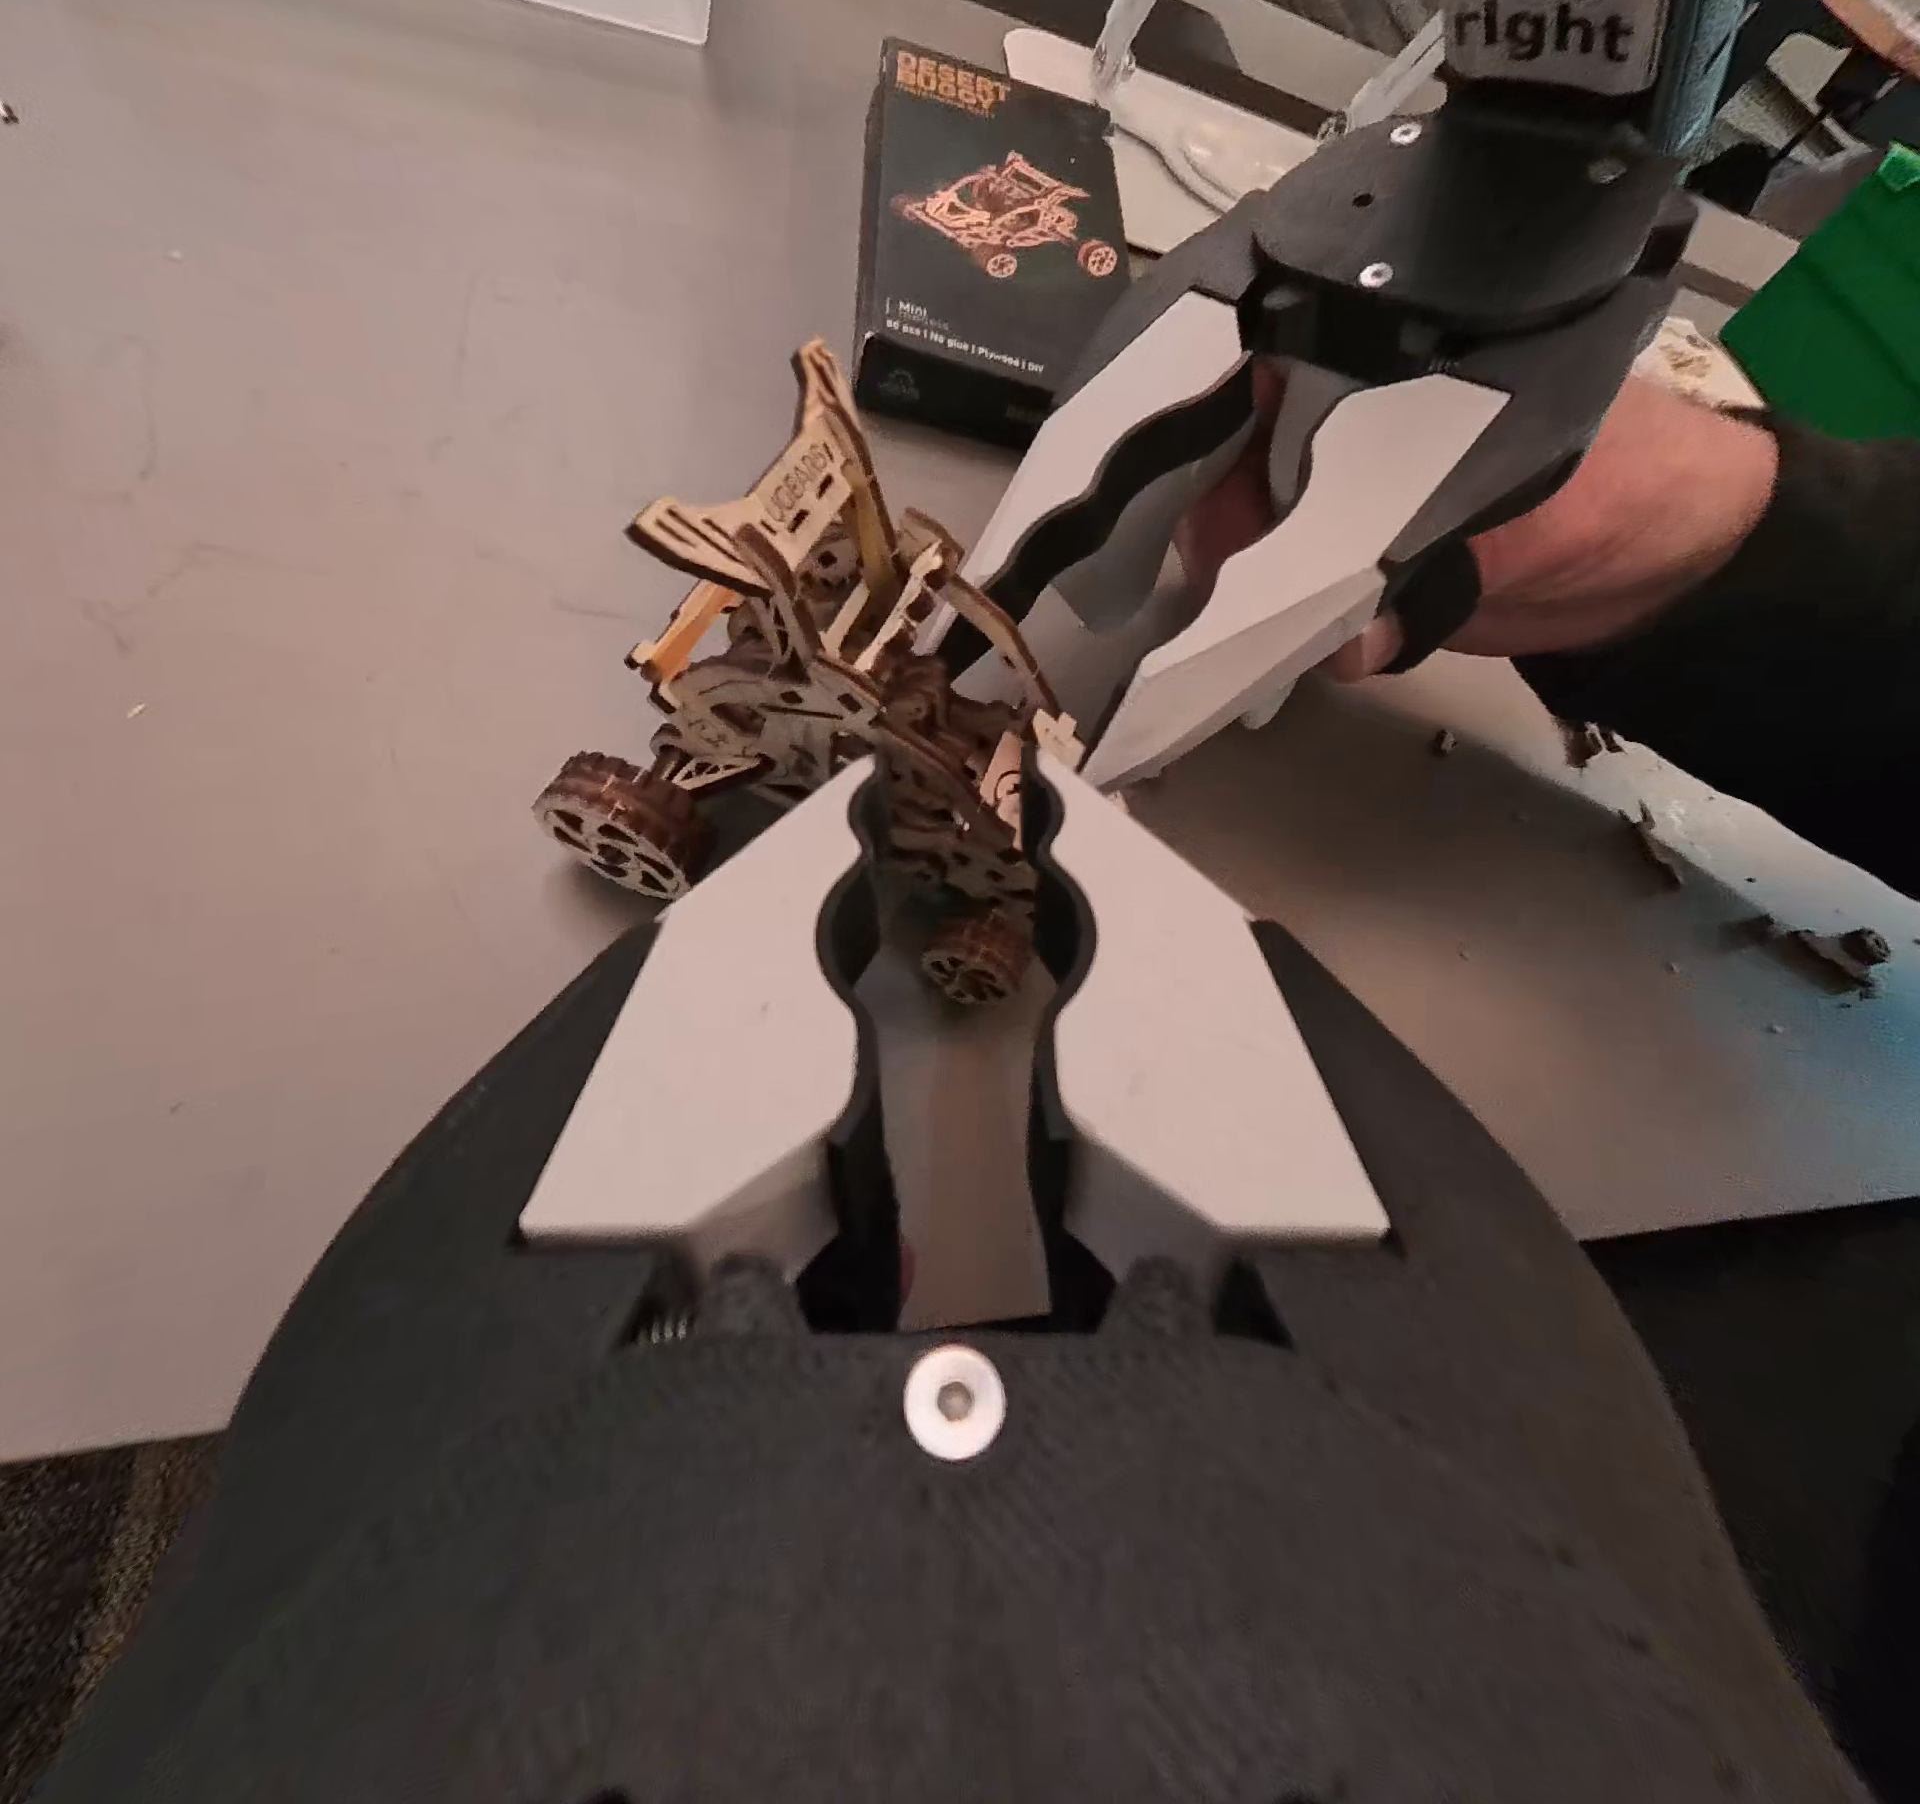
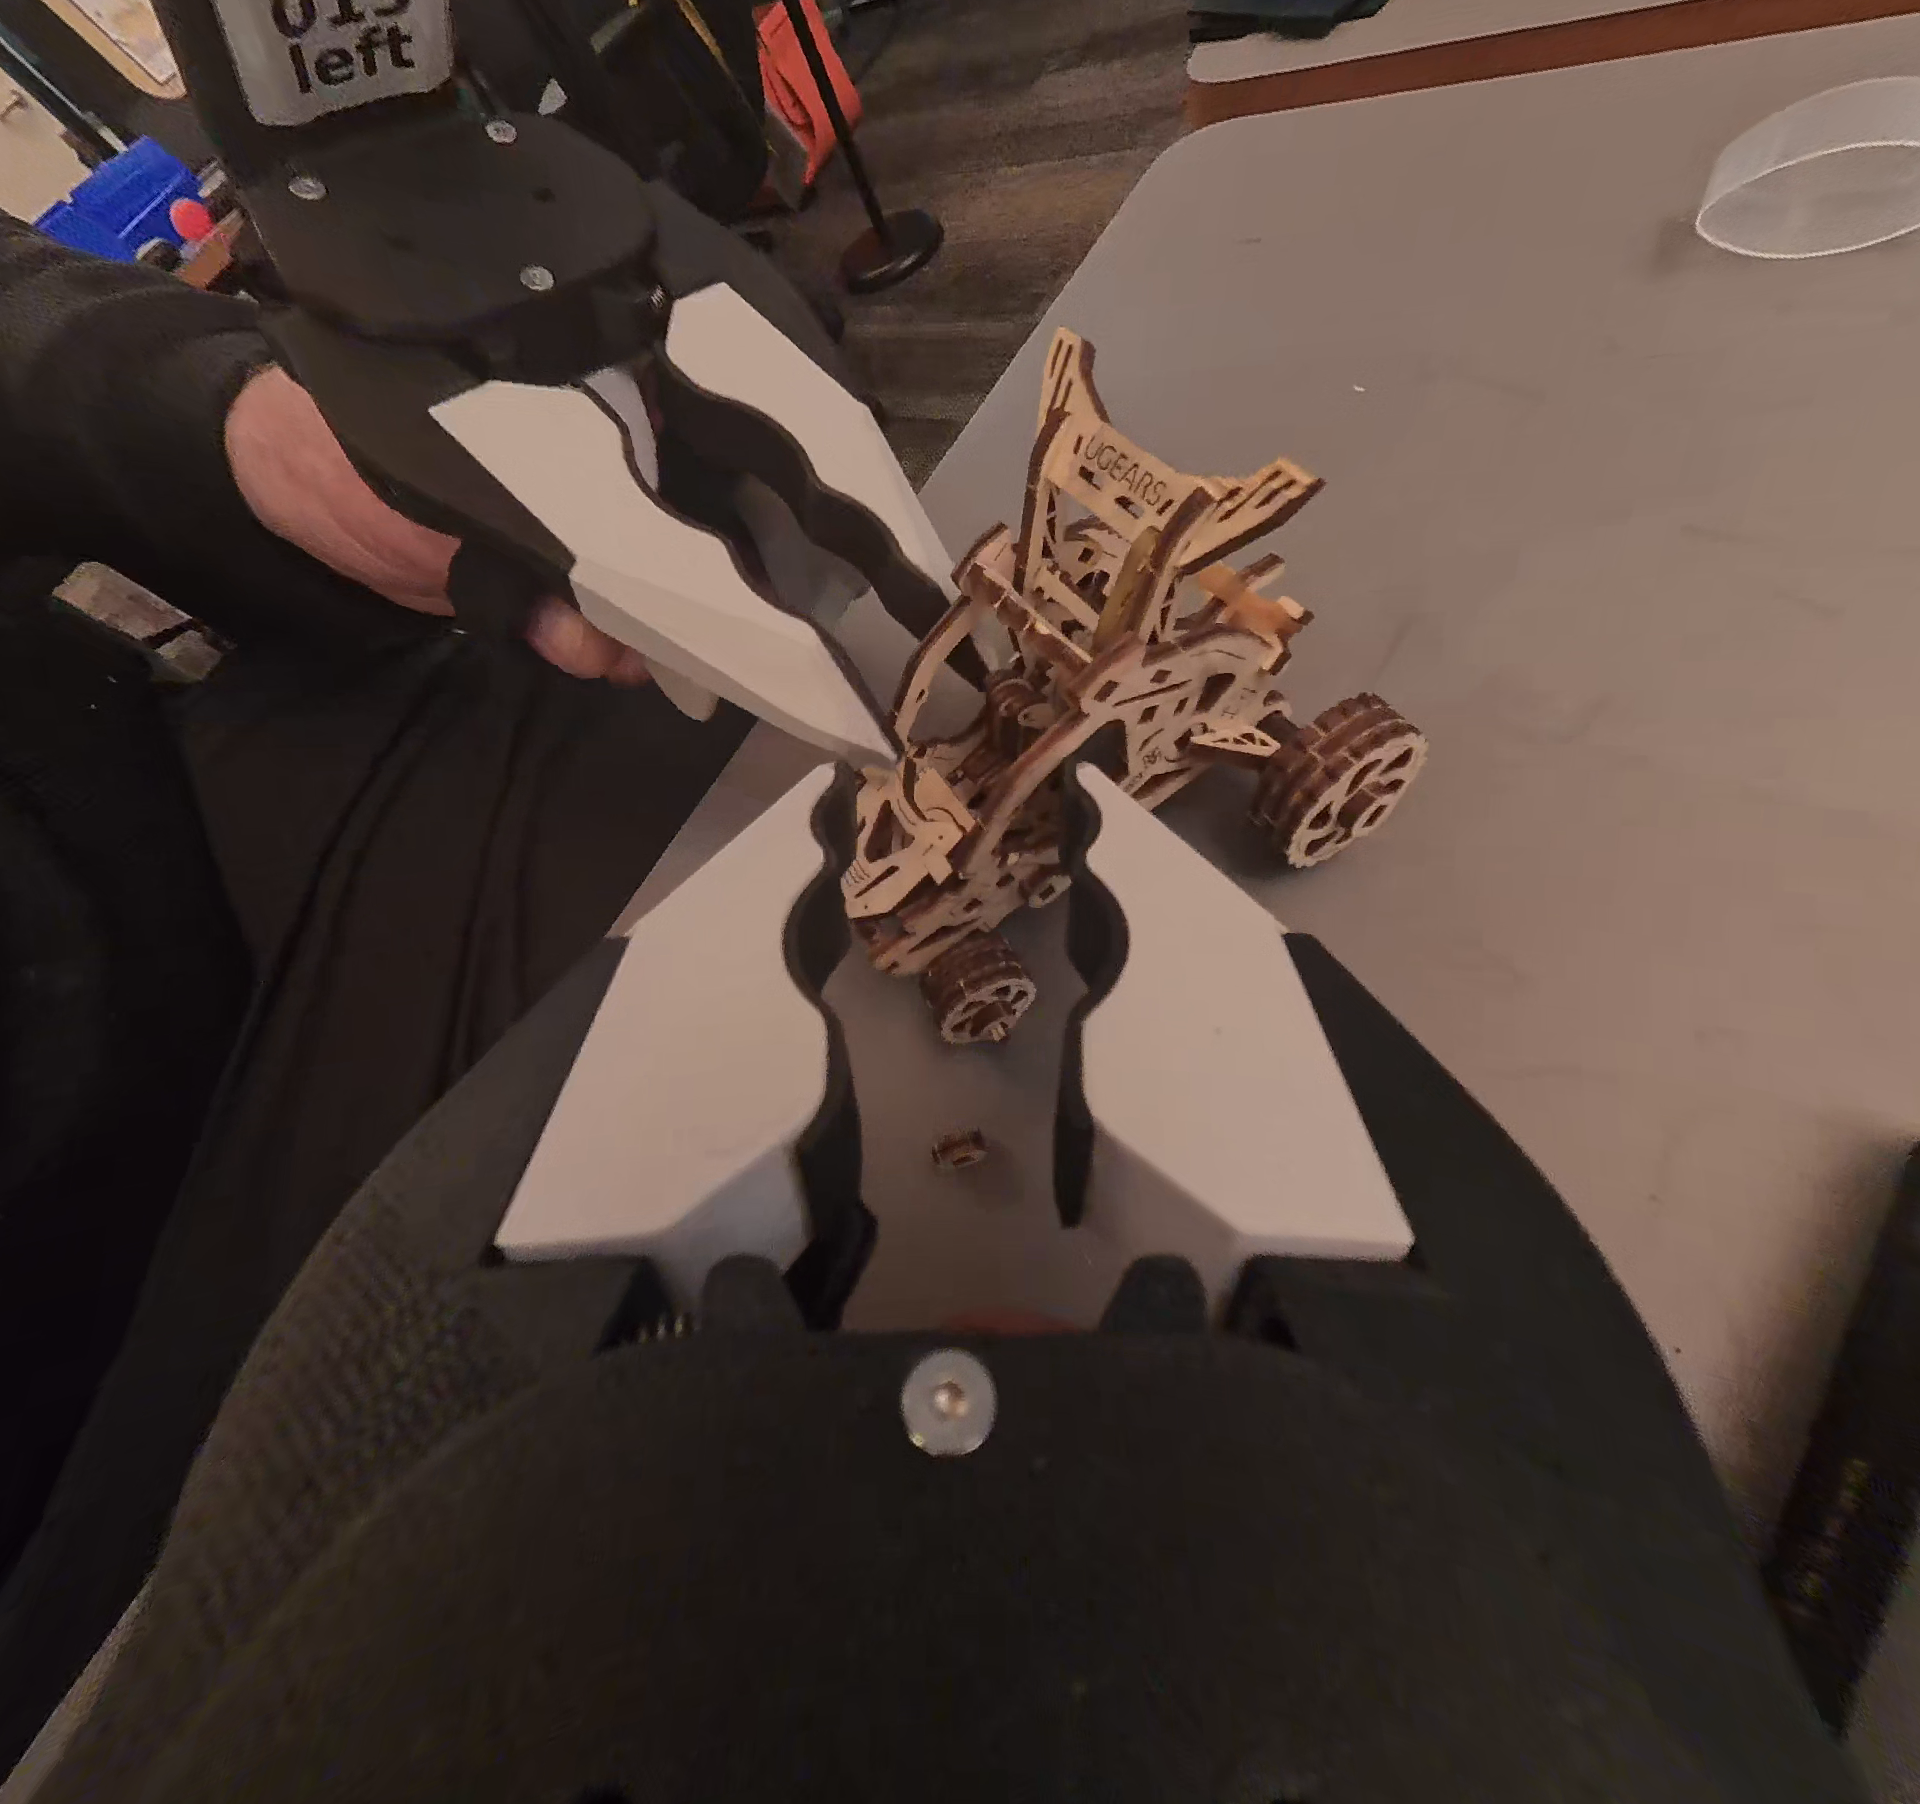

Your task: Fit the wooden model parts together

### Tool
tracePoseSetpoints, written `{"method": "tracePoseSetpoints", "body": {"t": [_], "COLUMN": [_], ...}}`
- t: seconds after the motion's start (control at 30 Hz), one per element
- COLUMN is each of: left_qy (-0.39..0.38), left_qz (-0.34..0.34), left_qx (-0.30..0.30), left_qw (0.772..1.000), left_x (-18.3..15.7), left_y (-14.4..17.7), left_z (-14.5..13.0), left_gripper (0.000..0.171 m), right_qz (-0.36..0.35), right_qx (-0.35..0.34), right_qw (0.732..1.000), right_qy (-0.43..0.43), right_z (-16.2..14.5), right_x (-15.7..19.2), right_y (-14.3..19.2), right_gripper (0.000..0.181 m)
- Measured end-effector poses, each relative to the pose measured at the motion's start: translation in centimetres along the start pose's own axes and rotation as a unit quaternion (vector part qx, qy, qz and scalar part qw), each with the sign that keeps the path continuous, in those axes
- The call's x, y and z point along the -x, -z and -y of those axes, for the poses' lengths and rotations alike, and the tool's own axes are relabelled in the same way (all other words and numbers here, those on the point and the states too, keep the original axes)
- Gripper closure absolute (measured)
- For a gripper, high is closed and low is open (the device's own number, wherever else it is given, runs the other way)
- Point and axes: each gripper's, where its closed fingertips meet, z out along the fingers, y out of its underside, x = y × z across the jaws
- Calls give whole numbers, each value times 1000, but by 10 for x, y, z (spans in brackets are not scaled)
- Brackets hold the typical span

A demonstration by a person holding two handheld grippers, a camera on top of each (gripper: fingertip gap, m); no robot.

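Model: a laser-cut pale plywood buggy model [image 1: 821,705] with dark-edged spoked wheels stands tilted on the grey desk [image 1: 312,404], nose down toward the desk's near edge, its tall rear wing raised.
Wheels: one large rear wheel [image 2: 1340,788] rests on the desk; a smaller front wheel [image 2: 977,996] sits low between the right gripper's fingers in the right wrist view.
Left gripper: the black-bodied left gripper [image 1: 956,778] with grey wedge fingers has its fingers close on either side of the model's front end, seemingly clamped on it; in the right wrist view one tip lies at the nose and the other against the curved roll bar.
Right gripper: the matching right gripper [image 2: 956,778] brackets the front from the opposite side, its fingers parted a little wider than the nose; whether they press on the wood I cannot tell.
Loose part: a small round wooden piece [image 2: 958,1149] lies on the desk between the right fingers, apart from the model.
Hands: each gripper is held by a hand [image 1: 1621,528] in a black fingerless glove.
Box: a black printed cardboard box [image 1: 987,237] stands behind the model.
Ring: a clear plastic ring [image 2: 1808,185] lies well apart on the desk.
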Motion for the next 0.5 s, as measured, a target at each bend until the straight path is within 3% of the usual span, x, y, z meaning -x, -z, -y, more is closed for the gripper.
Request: {"method": "tracePoseSetpoints", "body": {"t": [0.5], "left_qy": [10], "left_qz": [-5], "left_qx": [-7], "left_qw": [1000], "left_x": [1], "left_y": [-3], "left_z": [-3], "left_gripper": [158], "right_qz": [-22], "right_qx": [3], "right_qw": [1000], "right_qy": [10], "right_z": [-2], "right_x": [0], "right_y": [-2], "right_gripper": [151]}}
